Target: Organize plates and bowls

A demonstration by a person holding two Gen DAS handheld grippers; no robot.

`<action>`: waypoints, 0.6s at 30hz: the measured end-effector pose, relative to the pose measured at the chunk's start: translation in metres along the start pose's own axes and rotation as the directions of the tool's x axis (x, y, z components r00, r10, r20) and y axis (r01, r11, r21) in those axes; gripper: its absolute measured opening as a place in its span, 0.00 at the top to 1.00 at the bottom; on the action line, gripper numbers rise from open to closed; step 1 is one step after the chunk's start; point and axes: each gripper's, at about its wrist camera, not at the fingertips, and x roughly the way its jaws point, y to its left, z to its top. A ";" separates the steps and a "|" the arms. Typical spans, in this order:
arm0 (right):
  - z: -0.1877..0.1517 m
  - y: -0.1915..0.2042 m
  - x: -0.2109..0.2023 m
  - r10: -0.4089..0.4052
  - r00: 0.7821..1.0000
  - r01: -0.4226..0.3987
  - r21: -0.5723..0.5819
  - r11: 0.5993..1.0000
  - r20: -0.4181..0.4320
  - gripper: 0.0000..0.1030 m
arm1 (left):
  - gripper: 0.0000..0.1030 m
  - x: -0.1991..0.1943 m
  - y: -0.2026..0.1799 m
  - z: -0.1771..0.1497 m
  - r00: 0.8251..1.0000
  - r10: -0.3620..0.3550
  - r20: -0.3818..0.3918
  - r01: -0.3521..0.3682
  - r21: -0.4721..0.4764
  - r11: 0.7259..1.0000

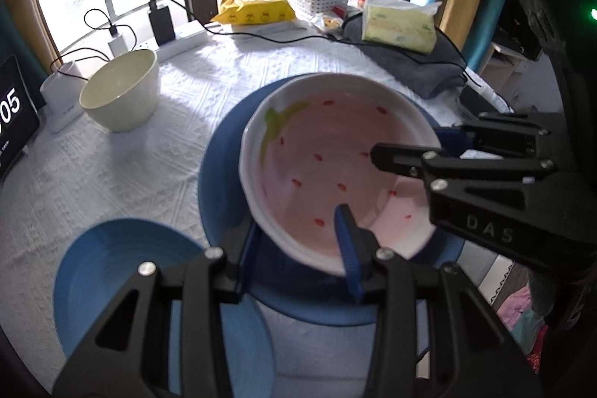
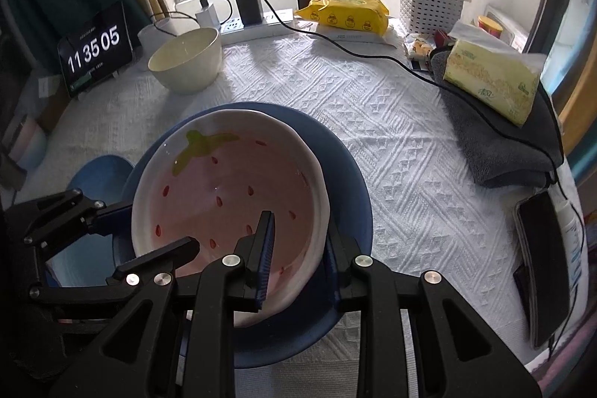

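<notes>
Left gripper [image 1: 298, 248] is right up close with its fingers [image 1: 349, 241] straddling the near rim of the strawberry bowl [image 1: 335, 166], one inside, one outside, looks clamped on it. The right gripper [image 2: 298, 248] has the same deal on the opposite rim of the strawberry bowl, one finger inside and one outside, gripping the wall. The bowl sits over the big dark blue plate [image 1: 220, 174], though I can't tell if it's resting on it or lifted a bit. Just left of the bowl there's a lighter blue plate [image 1: 112, 267] on the white tabletop [image 1: 112, 166]. Farther back and left of the bowl sits a cream bowl [image 2: 184, 60], well apart. Behind the bowl are a yellow wipes pack [image 2: 343, 13] and a white basket [image 2: 429, 6].
</notes>
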 end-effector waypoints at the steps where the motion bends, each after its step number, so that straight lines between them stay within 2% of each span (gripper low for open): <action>1: 0.000 0.001 0.000 -0.005 1.000 0.005 -0.006 1.000 -0.001 0.74 | 0.60 0.000 0.000 0.000 1.000 0.000 0.000 0.000 0.000 1.000; 11: 0.003 -0.001 0.000 0.028 0.999 -0.028 -0.016 0.999 -0.027 0.74 | 0.60 -0.006 0.004 -0.003 1.000 -0.016 -0.006 0.016 -0.023 1.000; 15: 0.004 0.001 -0.003 0.032 0.999 -0.033 -0.013 0.999 -0.025 0.73 | 0.60 -0.011 0.008 -0.004 1.000 0.000 0.005 0.000 -0.030 1.000; 17: 0.004 0.001 -0.004 0.040 0.999 -0.040 -0.012 0.999 -0.023 0.66 | 0.59 -0.018 0.010 -0.003 0.999 0.001 0.038 0.000 -0.033 0.999; 18: 0.004 0.003 -0.007 0.037 0.999 -0.037 -0.018 0.999 -0.008 0.56 | 0.58 -0.021 0.011 -0.002 0.999 0.009 0.041 -0.008 -0.034 0.999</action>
